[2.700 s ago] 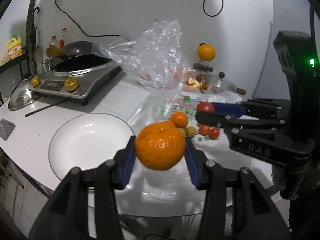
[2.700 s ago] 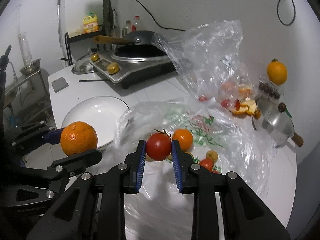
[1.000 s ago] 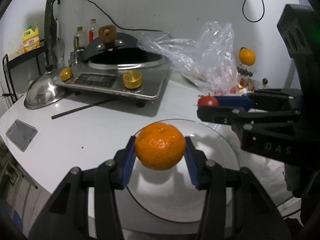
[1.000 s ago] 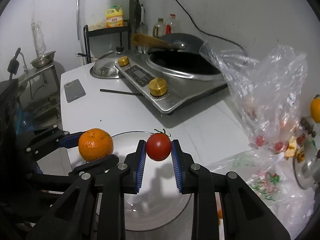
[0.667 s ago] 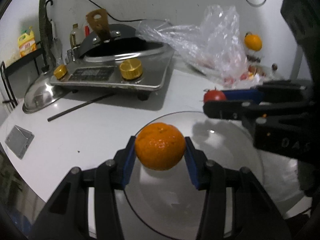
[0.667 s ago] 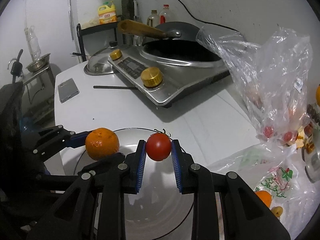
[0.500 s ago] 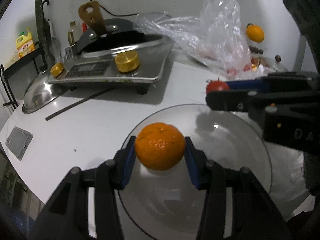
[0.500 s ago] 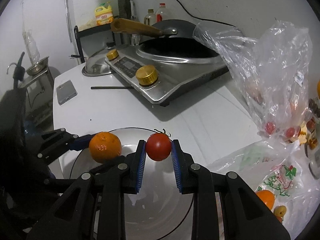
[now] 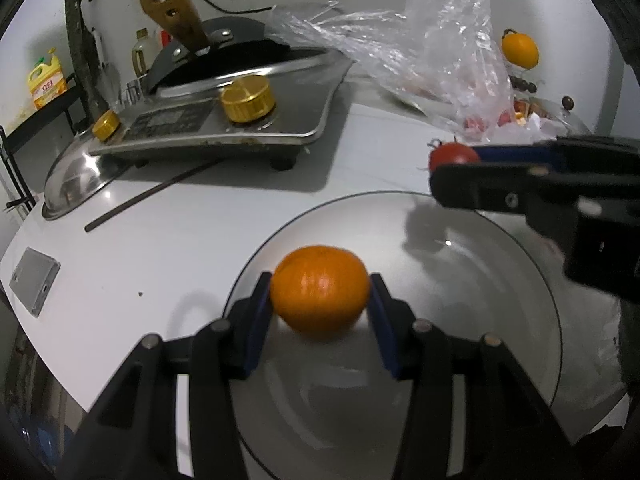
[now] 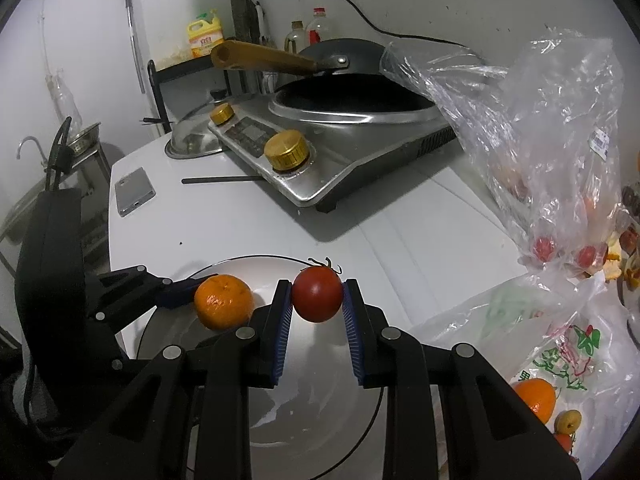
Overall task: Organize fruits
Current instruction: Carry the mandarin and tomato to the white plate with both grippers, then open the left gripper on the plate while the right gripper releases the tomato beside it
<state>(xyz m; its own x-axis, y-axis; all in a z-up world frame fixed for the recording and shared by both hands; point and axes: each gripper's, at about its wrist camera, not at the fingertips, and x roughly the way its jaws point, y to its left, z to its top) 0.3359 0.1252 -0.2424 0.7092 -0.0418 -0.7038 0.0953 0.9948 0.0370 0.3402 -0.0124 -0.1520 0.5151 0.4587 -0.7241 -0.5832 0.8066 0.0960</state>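
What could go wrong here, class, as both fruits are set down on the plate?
1. The orange is round and the plate looks smooth and curved, so once the left tongs let go it may roll, perhaps over the rim.
2. The tomato in the right tongs may bruise if squeezed or dropped.
3. Both tongs crowd one plate and could bump.

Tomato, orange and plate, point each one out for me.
tomato (image 10: 317, 295), right wrist view, middle of its red skin
orange (image 9: 319, 291), left wrist view, front face of the peel
plate (image 9: 500, 320), left wrist view, bare inner surface
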